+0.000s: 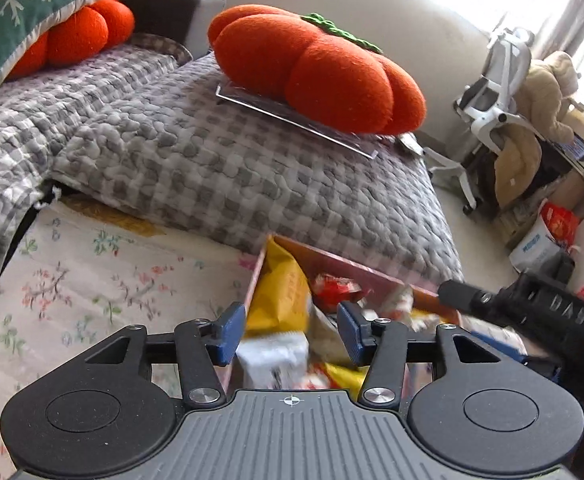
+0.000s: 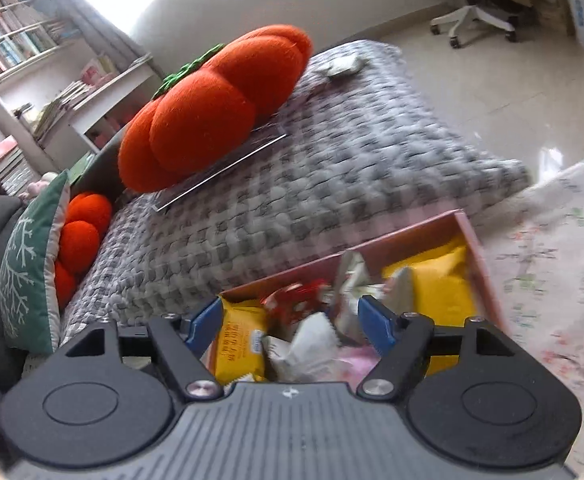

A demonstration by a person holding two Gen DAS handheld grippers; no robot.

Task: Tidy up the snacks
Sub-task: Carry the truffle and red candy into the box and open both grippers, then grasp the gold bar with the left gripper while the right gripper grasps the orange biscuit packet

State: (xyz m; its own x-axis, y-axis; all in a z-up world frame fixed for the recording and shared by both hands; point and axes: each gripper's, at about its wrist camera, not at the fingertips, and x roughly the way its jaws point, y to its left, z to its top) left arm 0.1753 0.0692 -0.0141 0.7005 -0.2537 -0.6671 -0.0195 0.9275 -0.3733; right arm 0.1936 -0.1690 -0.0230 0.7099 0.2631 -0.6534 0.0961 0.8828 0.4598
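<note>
Nearest the lens in the left wrist view is the left gripper [image 1: 292, 330], its blue-padded jaws standing partly apart with nothing pressed between them; snack packets lie below the gap, not touched by either pad. In the right wrist view the right gripper [image 2: 290, 322] sits just as close, its jaws spread wider and likewise gripping nothing, the packets showing between the pads from underneath.

Beyond them, the largest thing is a sofa seat under a grey checked quilted cover [image 1: 220, 160]. On it rests a big orange pumpkin-shaped cushion [image 1: 316, 68] with a green stalk, lying on a clear flat sheet [image 1: 292, 114]. A green cushion with a white branch pattern [image 1: 16, 8] leans on a second orange cushion [image 1: 80, 32] farther along the sofa.

A floral cloth [image 1: 92, 280] covers the tabletop in front of the sofa. On it, close against the sofa edge, stands the pink box [image 2: 480, 248] with the snacks inside: a large yellow bag [image 2: 444, 284] at one end, a smaller yellow packet [image 2: 240, 344] at the other, a red-and-white wrapper [image 2: 296, 300] and white wrappers [image 2: 312, 344] between them.

A white office chair [image 1: 496, 92] draped with a tan coat stands across the pale floor.
</note>
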